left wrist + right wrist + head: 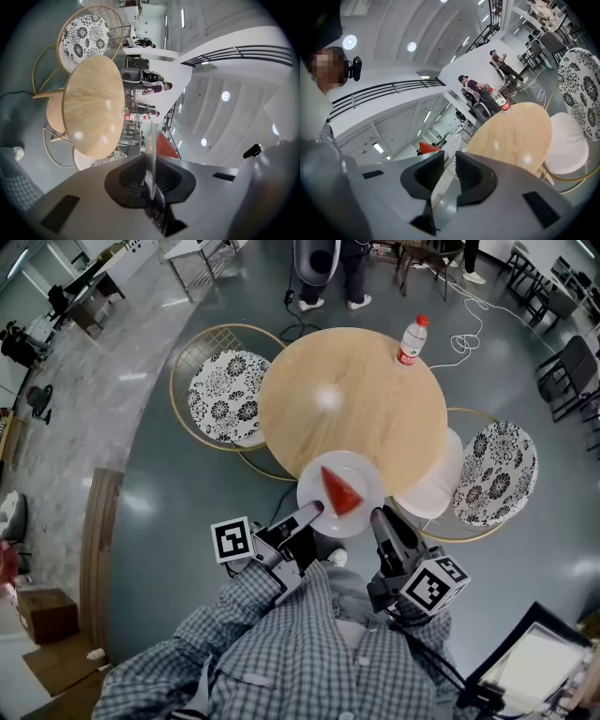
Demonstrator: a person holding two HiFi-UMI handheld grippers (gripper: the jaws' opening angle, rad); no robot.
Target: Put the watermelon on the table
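Observation:
A red watermelon wedge [340,491] lies on a white plate [323,482], which is held at the near edge of the round wooden table [352,399]. My left gripper [314,512] is shut on the plate's near-left rim, and my right gripper [378,515] is shut on its near-right rim. In the left gripper view the plate [151,145] runs edge-on between the jaws of the left gripper [150,161], with the watermelon [165,143] just behind. In the right gripper view the plate rim [451,143] sits between the jaws of the right gripper [449,161], and the watermelon [429,148] peeks out to the left.
A water bottle [411,340] with a red cap stands at the table's far right edge. Floral-cushion chairs [225,395] [495,472] flank the table, and a white seat [431,486] is tucked in at the near right. People stand beyond the table. A white cable [469,338] lies on the floor.

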